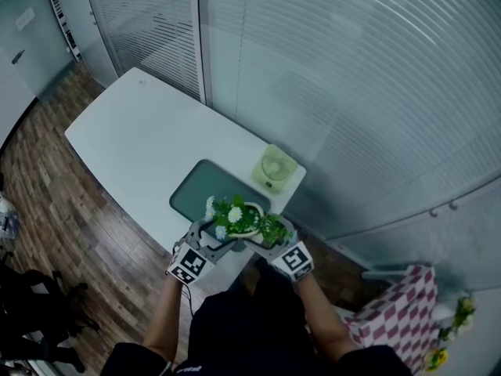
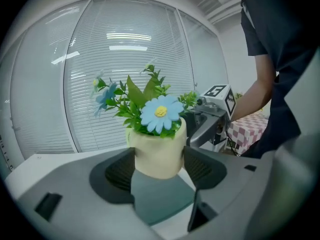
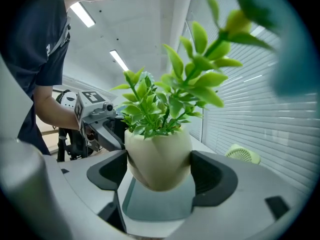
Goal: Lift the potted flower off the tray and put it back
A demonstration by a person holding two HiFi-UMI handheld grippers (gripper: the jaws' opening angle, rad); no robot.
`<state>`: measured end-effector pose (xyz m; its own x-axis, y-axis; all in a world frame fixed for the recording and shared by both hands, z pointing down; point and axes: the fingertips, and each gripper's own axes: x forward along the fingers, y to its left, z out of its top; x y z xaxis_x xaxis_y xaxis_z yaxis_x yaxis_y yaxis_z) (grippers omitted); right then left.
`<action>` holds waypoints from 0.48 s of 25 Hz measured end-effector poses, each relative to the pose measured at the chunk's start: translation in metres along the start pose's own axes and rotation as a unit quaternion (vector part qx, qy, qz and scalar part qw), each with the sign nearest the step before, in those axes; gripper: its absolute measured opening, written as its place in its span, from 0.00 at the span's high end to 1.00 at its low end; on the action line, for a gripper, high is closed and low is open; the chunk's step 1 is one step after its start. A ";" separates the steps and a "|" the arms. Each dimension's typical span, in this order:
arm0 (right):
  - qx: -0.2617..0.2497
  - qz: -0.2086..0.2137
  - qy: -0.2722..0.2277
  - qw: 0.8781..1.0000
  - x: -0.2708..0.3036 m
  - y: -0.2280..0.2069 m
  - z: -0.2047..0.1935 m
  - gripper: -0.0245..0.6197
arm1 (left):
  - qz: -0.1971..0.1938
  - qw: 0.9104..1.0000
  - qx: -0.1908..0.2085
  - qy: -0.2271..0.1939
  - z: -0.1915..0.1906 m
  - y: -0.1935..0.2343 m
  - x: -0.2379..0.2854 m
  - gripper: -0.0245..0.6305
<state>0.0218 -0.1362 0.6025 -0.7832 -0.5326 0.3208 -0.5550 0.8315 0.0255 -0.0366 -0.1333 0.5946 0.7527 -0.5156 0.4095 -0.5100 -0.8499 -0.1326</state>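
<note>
Both hand-held grippers, left gripper (image 1: 210, 237) and right gripper (image 1: 268, 240), are clamped on the same cream ceramic pot of fake blue daisies and green leaves (image 2: 157, 151). They squeeze it from opposite sides, pads touching the wall. The pot looks to be hanging just above the near right part of the dark teal rounded tray (image 1: 200, 186), though contact is hard to rule out.

My worry is the pot's rounded, tapering base: if one gripper pulls harder or loosens first, it could twist or slide down between the pads. The tray also sits near the edge of the white table (image 1: 133, 139), so a sloppy set-down could tip it off. Farther back, a pale green little fan (image 1: 274, 167) stands just beside the tray's far right corner and could get bumped.
</note>
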 end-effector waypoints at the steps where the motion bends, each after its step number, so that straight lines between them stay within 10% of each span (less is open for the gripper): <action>1: 0.001 0.002 0.000 1.000 0.001 -0.001 -0.001 0.39 | 0.003 1.000 -0.004 -0.003 -0.001 0.000 0.001 0.53; 12: 0.011 0.033 0.033 0.999 0.021 -0.009 -0.039 0.39 | 0.013 0.999 -0.045 0.012 -0.041 0.002 0.022 0.53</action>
<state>0.0212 -0.1487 0.6456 -0.7983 -0.4651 0.3827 -0.5097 0.8602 -0.0180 -0.0383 -0.1423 0.6406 0.7294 -0.5329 0.4290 -0.5644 -0.8231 -0.0628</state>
